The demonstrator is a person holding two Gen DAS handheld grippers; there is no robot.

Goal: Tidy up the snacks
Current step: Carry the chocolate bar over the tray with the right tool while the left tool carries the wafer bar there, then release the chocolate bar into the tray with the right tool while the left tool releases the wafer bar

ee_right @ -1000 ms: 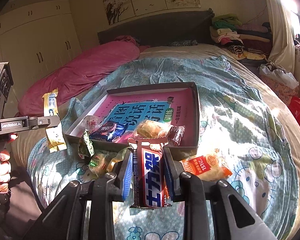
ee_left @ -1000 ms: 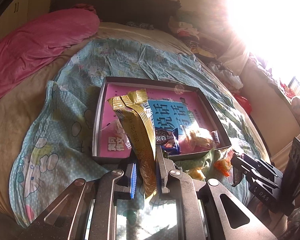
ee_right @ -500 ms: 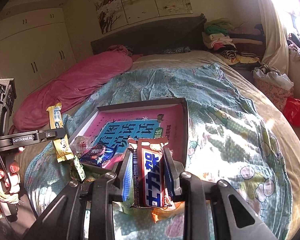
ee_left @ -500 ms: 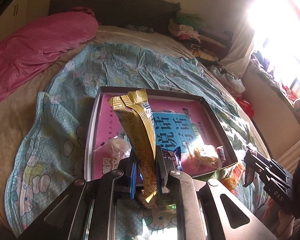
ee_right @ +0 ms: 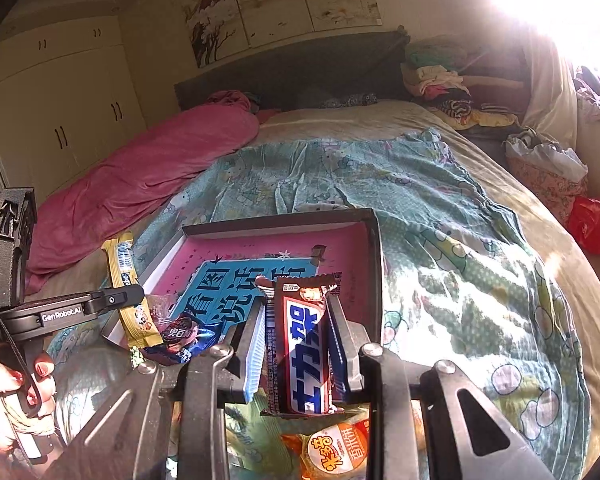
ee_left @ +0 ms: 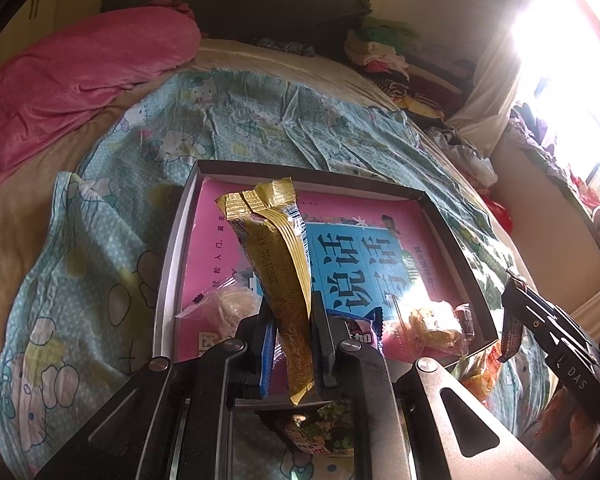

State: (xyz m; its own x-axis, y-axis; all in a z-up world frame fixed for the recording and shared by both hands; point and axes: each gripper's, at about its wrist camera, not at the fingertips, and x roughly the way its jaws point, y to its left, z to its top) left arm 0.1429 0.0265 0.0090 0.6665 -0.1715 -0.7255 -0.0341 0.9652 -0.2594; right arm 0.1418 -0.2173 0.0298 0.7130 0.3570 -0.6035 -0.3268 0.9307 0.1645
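Note:
My left gripper (ee_left: 292,312) is shut on a long gold snack packet (ee_left: 276,264), held upright over the near left part of a dark shallow box (ee_left: 308,174) with a pink and blue card bottom. My right gripper (ee_right: 296,308) is shut on a brown, red and blue chocolate bar (ee_right: 304,348), over the box's (ee_right: 374,264) near right corner. Inside the box lie a clear bag of pale snack (ee_left: 228,308), a blue cookie pack (ee_left: 360,330) and a yellow wrapped snack (ee_left: 432,324). The left gripper (ee_right: 134,296) with the gold packet (ee_right: 130,300) shows at the left of the right wrist view.
The box sits on a teal cartoon blanket (ee_right: 440,240) on a bed. An orange snack bag (ee_right: 332,452) and a green packet (ee_left: 320,428) lie on the blanket near the front. A pink duvet (ee_left: 60,80) lies at the far left; clothes pile up at the right. A hand (ee_right: 16,396) holds the left gripper.
Both grippers moved forward over the box, each keeping its snack. The box looks nearer and larger in both views; the loose snacks on the blanket slid under the grippers.

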